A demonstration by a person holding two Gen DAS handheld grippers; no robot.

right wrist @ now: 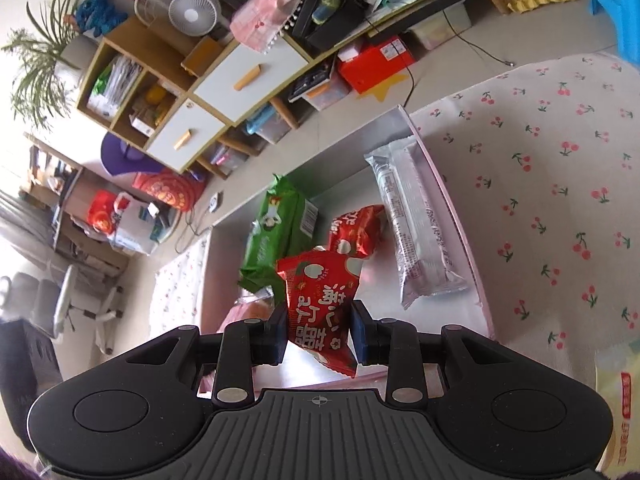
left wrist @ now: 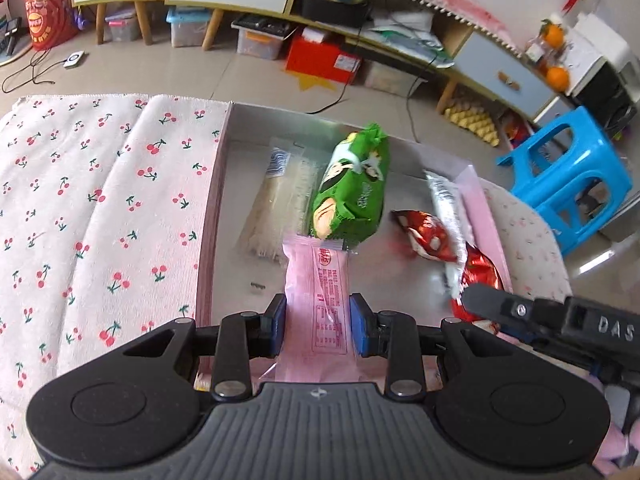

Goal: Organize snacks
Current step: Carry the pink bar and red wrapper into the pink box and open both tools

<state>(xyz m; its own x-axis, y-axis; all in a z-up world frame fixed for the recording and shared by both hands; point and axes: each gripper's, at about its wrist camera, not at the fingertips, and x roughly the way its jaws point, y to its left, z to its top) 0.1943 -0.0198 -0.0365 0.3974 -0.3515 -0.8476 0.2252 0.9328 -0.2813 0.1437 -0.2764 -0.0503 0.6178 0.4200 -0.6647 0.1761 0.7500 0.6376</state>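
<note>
My left gripper [left wrist: 318, 318] is shut on a pink snack packet [left wrist: 324, 300] and holds it over the near part of an open silver-lined box [left wrist: 256, 116]. In the box lie a pale wafer pack [left wrist: 276, 204], a green snack bag [left wrist: 352, 188], a small red packet [left wrist: 424, 236] and a white wrapped bar [left wrist: 446, 208]. My right gripper [right wrist: 319, 334] is shut on a red snack packet [right wrist: 320, 308] over the same box [right wrist: 360, 128]; its finger shows at the right of the left wrist view [left wrist: 492, 300]. The green bag [right wrist: 276, 232], another red packet [right wrist: 354, 228] and the white bar [right wrist: 416, 224] lie beyond it.
The box sits on a cherry-print cloth [left wrist: 100, 200]. A yellow packet [right wrist: 618, 400] lies on the cloth at the right. A blue plastic stool [left wrist: 568, 176] stands beside the table. Cabinets and storage bins line the far floor [left wrist: 224, 0].
</note>
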